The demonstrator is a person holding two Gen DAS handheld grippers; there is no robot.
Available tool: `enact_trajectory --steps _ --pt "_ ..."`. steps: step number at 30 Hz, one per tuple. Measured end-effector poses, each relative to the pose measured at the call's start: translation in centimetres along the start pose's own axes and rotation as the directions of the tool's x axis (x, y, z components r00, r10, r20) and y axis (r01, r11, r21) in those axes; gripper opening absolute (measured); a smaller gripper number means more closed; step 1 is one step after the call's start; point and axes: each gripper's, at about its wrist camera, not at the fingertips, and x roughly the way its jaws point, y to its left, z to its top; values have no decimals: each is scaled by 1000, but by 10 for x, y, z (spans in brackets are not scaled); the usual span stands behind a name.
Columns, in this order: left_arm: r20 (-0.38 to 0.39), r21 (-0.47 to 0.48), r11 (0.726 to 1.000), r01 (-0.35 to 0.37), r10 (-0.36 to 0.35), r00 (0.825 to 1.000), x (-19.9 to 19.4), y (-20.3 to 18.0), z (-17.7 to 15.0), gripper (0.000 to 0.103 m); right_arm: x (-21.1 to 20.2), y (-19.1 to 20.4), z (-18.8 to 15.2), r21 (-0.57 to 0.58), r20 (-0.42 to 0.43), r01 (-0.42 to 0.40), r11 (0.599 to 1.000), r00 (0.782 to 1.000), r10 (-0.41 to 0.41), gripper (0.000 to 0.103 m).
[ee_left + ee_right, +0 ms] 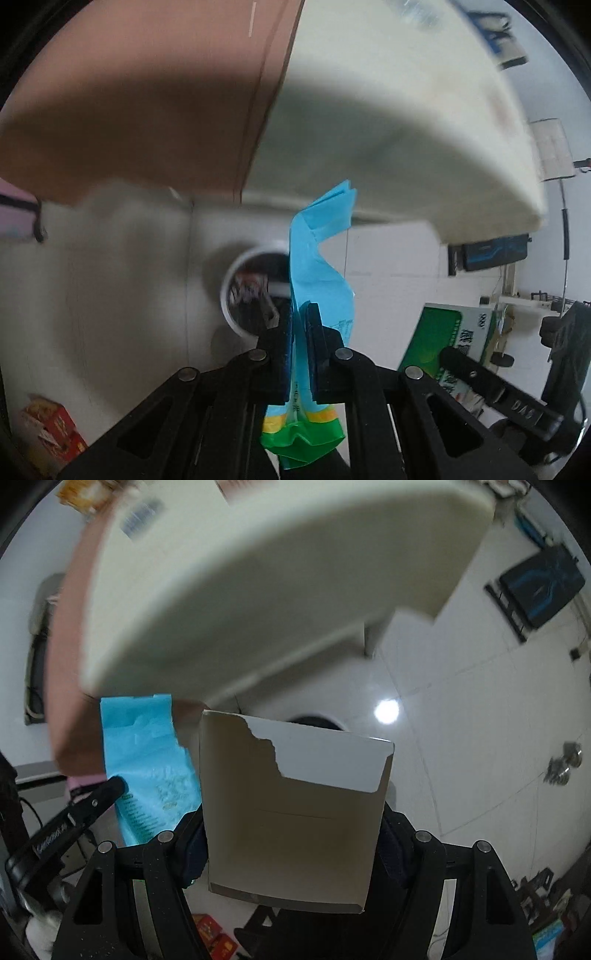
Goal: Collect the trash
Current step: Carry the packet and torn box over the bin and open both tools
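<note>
My left gripper (300, 354) is shut on a blue snack wrapper (317, 266) with a green and yellow end; it holds it upright above the floor. Beyond it stands a white round trash bin (236, 280) with dark trash inside. My right gripper (291, 845) is shut on a torn, opened cardboard box (295, 812), white outside and grey-brown inside. The blue wrapper (147, 760) and one left gripper finger (107, 794) show at the left of the right wrist view. The bin's dark mouth (314, 722) peeks just over the box.
A cream table edge (406, 147) and a pink-brown surface (147, 110) loom overhead. A green and white carton (450, 343) and the right gripper's finger (480, 376) lie at right. A red box (51, 432) sits on the floor at lower left. White tiled floor (480, 738) spreads around.
</note>
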Motion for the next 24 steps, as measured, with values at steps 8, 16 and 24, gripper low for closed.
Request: enact_trajectory --steps 8,16,24 --pt "-149 -3 998 -66 65 987 186 32 -2 13 188 -63 0 11 -82 11 1000 997 -10 77" --pt "-154 -13 991 -131 127 980 277 59 -11 92 309 -75 12 -47 -133 8 999 991 -14 88" --pt "-66 2 978 -211 210 975 259 85 -33 97 312 -62 14 -102 -132 34 994 990 -47 102"
